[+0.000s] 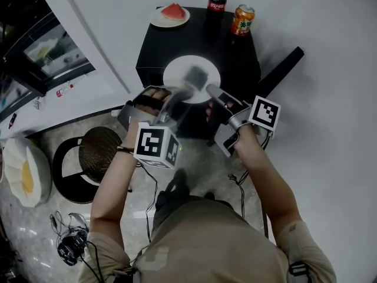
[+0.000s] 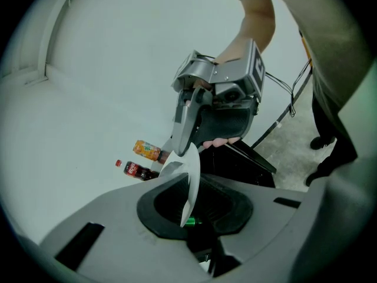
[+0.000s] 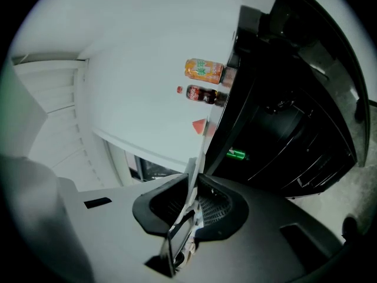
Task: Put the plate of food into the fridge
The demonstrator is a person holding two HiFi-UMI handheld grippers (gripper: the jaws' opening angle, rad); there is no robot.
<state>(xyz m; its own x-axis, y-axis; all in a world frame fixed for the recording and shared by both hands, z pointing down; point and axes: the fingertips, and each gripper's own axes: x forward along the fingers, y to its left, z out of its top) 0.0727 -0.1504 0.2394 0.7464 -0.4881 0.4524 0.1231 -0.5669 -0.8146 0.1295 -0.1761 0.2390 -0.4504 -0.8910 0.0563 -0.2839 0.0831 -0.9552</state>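
Observation:
A white plate (image 1: 191, 75) hangs over the top of the black fridge (image 1: 235, 69), and both grippers hold its near rim. My left gripper (image 1: 187, 87) is shut on the rim from the left. My right gripper (image 1: 211, 91) is shut on it from the right. In the left gripper view the plate (image 2: 191, 173) stands edge-on between my jaws, with the right gripper (image 2: 187, 125) opposite. In the right gripper view the plate (image 3: 193, 178) also runs edge-on into the jaws. A second plate with a watermelon slice (image 1: 171, 13) rests at the fridge's back left.
A cola bottle (image 1: 216, 2) and an orange can (image 1: 242, 19) stand at the back of the fridge top. A grey tray with brownish items (image 1: 148, 99) sits by my left gripper. On the floor at left are a round wicker stool (image 1: 100, 152) and cables (image 1: 70, 243).

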